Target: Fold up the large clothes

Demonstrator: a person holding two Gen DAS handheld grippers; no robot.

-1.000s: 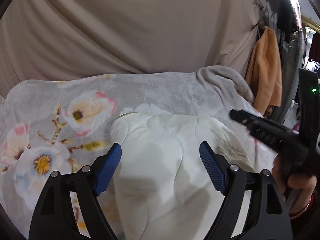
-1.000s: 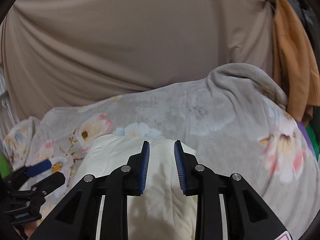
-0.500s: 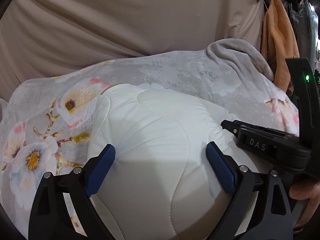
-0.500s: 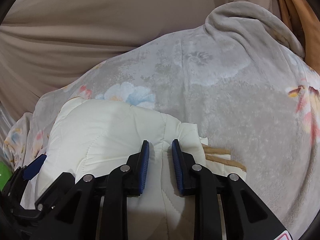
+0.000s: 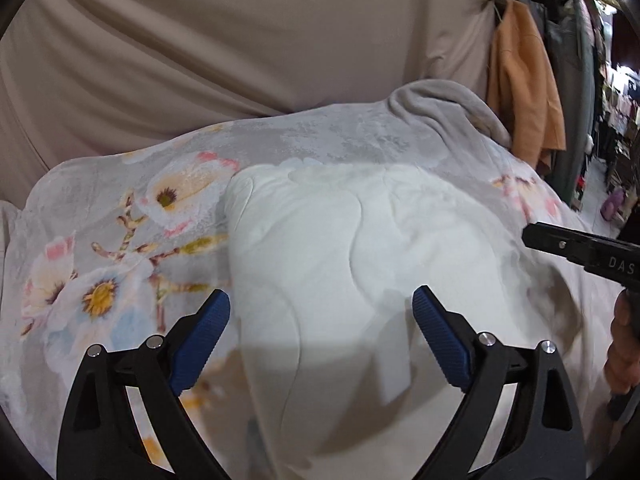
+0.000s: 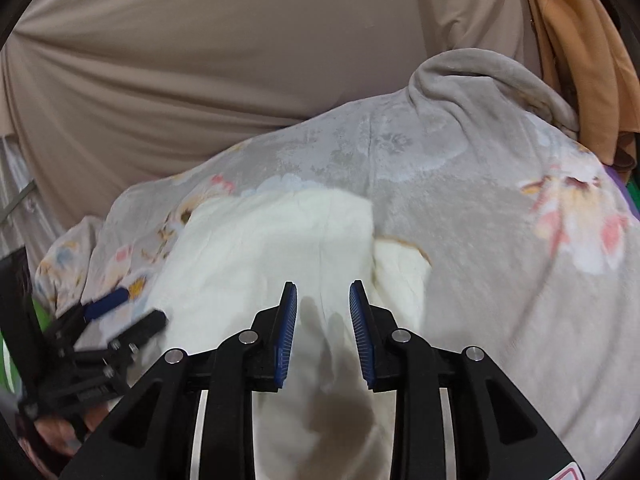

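Note:
A white quilted garment (image 5: 340,240) lies folded on a grey floral blanket (image 5: 120,220). My left gripper (image 5: 320,298) hovers over its near left part, jaws wide open and clear of the cloth. The right gripper (image 5: 580,248), held by a hand (image 5: 624,340), reaches in from the right edge. In the right wrist view my right gripper (image 6: 323,286) is over the garment (image 6: 260,248). Its jaws stand narrowly apart and are opening, and nothing is pinched between them. A tan-trimmed edge (image 6: 404,244) sticks out at the garment's right. The left gripper (image 6: 128,314) shows at lower left.
The floral blanket (image 6: 480,200) covers the whole work surface and bunches into a grey roll (image 6: 480,80) at the back right. A beige curtain (image 5: 240,40) hangs behind. An orange garment (image 5: 520,80) and dark clothes hang at the far right.
The garment, which bulged up between the left jaws, now lies flatter and farther off. Both grippers have drawn back from it. The right jaws have parted slightly.

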